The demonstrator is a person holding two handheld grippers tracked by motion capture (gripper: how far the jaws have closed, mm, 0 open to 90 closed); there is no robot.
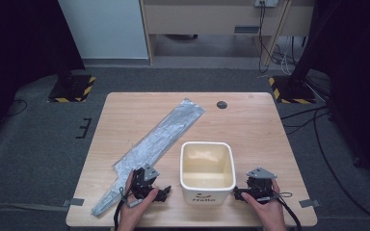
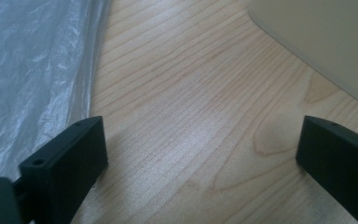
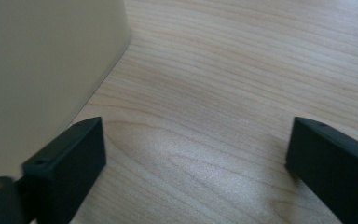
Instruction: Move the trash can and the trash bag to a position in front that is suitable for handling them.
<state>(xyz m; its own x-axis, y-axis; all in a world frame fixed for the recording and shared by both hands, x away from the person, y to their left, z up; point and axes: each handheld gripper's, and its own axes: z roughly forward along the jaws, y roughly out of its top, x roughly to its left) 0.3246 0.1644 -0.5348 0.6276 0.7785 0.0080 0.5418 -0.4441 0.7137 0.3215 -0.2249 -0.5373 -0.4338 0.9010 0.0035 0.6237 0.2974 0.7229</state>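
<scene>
bin between both hands, left tongs and right tongs released, low, pointing inward

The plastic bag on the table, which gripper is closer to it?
Left. The left gripper sits right beside the plastic bag, near its lower end. The right gripper is across the white bin, far from it.

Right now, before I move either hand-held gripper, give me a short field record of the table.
bin: white square bin, empty, upright, near front edge
plastic bag: flat grey bag, diagonal, left of bin
left hand-held gripper: open, empty, between bag and bin
right hand-held gripper: open, empty, right of bin
table: light wood
</scene>
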